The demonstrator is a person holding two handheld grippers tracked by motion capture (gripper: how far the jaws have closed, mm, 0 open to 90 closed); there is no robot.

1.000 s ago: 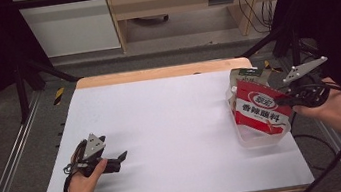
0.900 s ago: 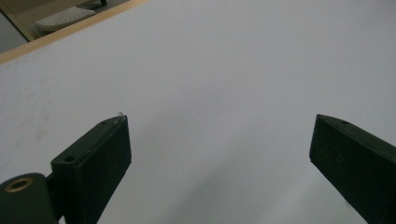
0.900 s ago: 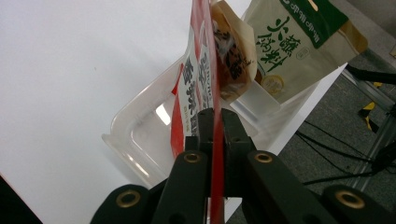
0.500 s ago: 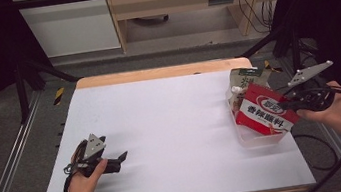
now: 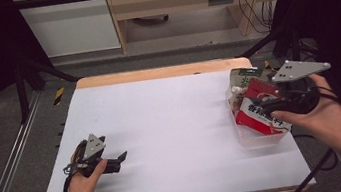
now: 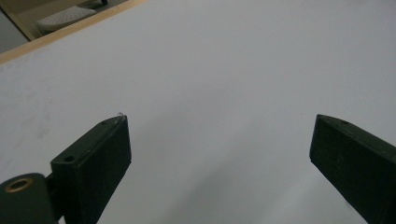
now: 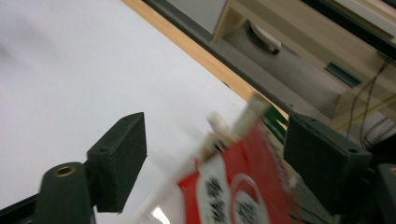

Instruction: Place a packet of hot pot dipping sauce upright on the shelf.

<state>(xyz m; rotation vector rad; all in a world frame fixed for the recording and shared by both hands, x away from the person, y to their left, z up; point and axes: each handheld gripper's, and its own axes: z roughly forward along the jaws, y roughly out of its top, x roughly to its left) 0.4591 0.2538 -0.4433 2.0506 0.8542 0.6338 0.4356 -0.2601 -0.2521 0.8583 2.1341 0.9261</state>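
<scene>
A red and white snack packet stands tilted in a clear plastic box at the table's right side, with a green packet behind it. My right gripper hovers just right of and above the box. Its jaws have just been opening and now stand wide. In the right gripper view the red packet sits low between the jaws of my right gripper, and no pad presses on it. My left gripper rests on the white table at the front left, open, with nothing between the jaws of my left gripper.
The table's wooden far edge runs along the back, with a wooden shelf unit on the floor behind it. A metal rail runs along the left side. Cables trail off the right front corner.
My right gripper has let go of the red packet, opened its jaws and drawn back to the right and upward. The packet has settled into the clear box. The left gripper has stayed put.
</scene>
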